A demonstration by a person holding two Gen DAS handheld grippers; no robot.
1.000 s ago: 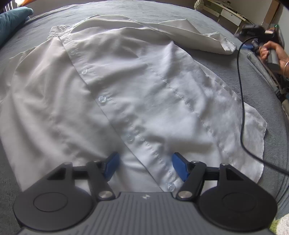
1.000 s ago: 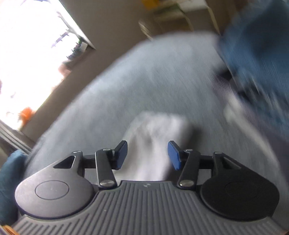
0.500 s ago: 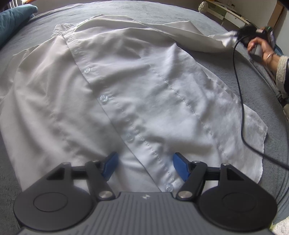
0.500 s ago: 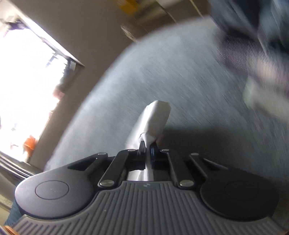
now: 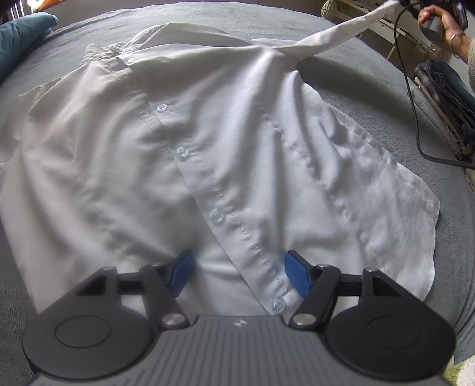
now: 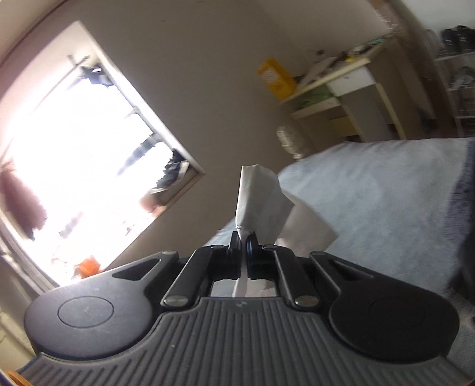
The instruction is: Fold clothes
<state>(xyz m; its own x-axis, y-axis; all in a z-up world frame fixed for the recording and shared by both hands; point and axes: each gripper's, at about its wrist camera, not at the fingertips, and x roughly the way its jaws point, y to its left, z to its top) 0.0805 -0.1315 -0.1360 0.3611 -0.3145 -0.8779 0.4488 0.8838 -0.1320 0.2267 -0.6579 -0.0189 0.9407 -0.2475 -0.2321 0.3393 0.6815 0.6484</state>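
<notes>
A white button-up shirt (image 5: 225,154) lies spread on the grey bed (image 5: 386,98), button placket running down its middle. My left gripper (image 5: 239,271) is open just above the shirt's bottom hem, its blue pads either side of the placket. The shirt's right sleeve (image 5: 338,32) is stretched taut up to the far right. My right gripper (image 6: 243,240) is shut on the sleeve cuff (image 6: 258,202) and holds it in the air above the bed; it also shows in the left wrist view (image 5: 406,3) at the top right.
A black cable (image 5: 412,98) hangs from the right gripper across the bed's right edge. A teal pillow (image 5: 20,32) lies at the far left. Dark folded clothes (image 5: 445,98) sit at the right. A bright window (image 6: 74,166) and a desk (image 6: 341,89) stand beyond the bed.
My right gripper shut on the sleeve cuff and has lifted it up and away, pulling the sleeve taut. My left gripper stays open over the hem.
</notes>
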